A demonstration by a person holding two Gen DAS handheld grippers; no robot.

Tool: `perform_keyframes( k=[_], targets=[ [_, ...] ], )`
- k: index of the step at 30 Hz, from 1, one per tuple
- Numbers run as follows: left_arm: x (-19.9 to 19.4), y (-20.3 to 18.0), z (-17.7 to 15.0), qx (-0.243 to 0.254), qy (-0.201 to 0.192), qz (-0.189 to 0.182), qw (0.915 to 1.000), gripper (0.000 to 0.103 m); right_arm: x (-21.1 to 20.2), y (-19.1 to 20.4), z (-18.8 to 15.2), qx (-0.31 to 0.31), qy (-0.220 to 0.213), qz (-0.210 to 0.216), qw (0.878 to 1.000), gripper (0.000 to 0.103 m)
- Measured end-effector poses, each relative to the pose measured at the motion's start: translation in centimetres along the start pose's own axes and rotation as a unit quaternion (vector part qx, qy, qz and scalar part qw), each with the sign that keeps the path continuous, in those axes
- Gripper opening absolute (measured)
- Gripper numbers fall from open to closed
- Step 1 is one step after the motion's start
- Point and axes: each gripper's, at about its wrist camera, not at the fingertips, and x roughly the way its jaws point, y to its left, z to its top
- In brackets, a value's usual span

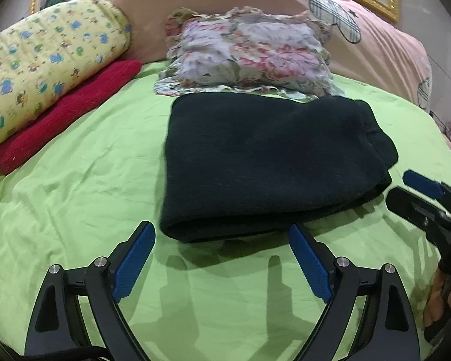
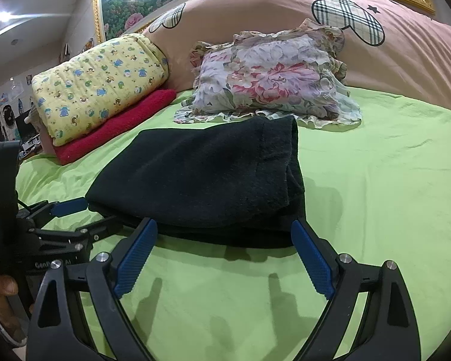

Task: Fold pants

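The black pants [image 1: 264, 162] lie folded in a thick rectangular stack on the green bed sheet [image 1: 75, 210]; they also show in the right wrist view [image 2: 201, 180]. My left gripper [image 1: 222, 237] is open and empty, its fingertips just short of the stack's near edge. My right gripper [image 2: 224, 234] is open and empty, its fingertips at the stack's near edge. The right gripper shows at the right edge of the left wrist view [image 1: 418, 189], beside the stack. The left gripper shows at the left of the right wrist view [image 2: 84, 213], by the stack's left corner.
A floral pillow [image 1: 249, 57] lies right behind the pants. A yellow patterned quilt [image 1: 51, 57] rests on a red folded blanket [image 1: 63, 120] at the back left. A large pink pillow [image 1: 360, 30] and a gold-framed picture [image 2: 129, 0] stand behind.
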Motion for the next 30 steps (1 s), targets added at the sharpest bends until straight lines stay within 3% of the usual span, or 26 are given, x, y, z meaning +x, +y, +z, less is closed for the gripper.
perform_keyframes(
  k=[4, 12, 30],
  targets=[
    [0.4, 0.1, -0.4, -0.001, 0.009, 0.001, 1.0000, 0.092, 0.2, -0.1, -0.1, 0.004, 0.005, -0.002, 1.000, 0.091],
    [1.0, 2.2, -0.5, -0.054, 0.020, -0.030, 0.9979, 0.092, 0.3, -0.3, -0.1, 0.004, 0.006, -0.001, 1.000, 0.091],
    [-0.5, 0.8, 0.0, -0.019, -0.018, -0.014, 0.9995, 0.092, 0.3, 0.0, 0.0, -0.003, 0.006, -0.002, 1.000, 0.091]
  ],
)
